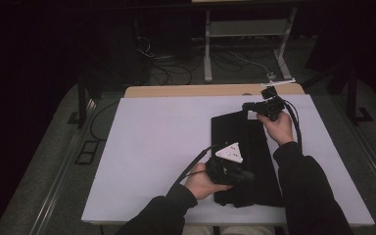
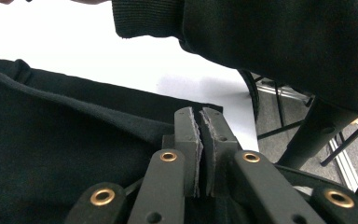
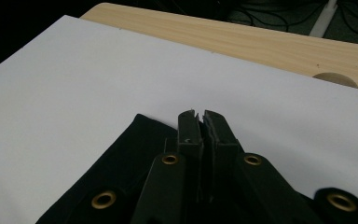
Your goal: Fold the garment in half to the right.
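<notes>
You've got the black cloth point(image 1: 247, 161) lying right of center on the white sheet point(image 1: 152, 147), left gripper point(image 1: 240, 177) pinching its near edge, right gripper point(image 1: 248, 105) pinching the far corner. Pull unevenly and I'd bet one corner slips free.

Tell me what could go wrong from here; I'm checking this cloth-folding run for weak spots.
1. The left gripper and right gripper have their jaws shut at opposite ends of the black cloth. Whether fabric is pinched is hard to tell; a thin bite might slip out when lifted.
2. The cloth's near edge lies close to the front edge of the white sheet, so a pull towards the person could drag it off.
3. The right gripper's cable trails beside the cloth and might snag it.
</notes>
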The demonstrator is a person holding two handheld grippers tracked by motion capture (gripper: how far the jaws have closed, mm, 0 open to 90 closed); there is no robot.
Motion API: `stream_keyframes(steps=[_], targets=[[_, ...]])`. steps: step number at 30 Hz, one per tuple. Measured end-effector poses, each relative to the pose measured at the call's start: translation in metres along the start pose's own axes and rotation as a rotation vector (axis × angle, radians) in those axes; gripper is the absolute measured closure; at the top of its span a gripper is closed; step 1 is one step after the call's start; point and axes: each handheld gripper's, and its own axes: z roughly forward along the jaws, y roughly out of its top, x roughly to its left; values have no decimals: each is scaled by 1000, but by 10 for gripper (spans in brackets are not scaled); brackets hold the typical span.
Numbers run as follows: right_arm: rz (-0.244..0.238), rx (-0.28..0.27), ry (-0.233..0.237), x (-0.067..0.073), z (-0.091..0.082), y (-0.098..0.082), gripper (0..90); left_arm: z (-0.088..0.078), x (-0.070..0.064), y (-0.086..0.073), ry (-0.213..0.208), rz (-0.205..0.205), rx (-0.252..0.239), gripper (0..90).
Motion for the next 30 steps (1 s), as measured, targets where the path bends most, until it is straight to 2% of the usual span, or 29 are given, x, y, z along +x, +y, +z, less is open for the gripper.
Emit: stream_keyframes(steps=[8,16,25,30], targets=[[5,11,-8,-3,2,-6,846,7,1,-1,1,-12,-4,842],[28,20,-16,-13,2,-17,846,18,2,-1,-7,-26,4,842],[46,28,-23,-22,0,-27,845,33,2,0,-2,-39,50,842],[63,38,-32,-28,1,-32,844,40,2,3,-1,-54,56,843]])
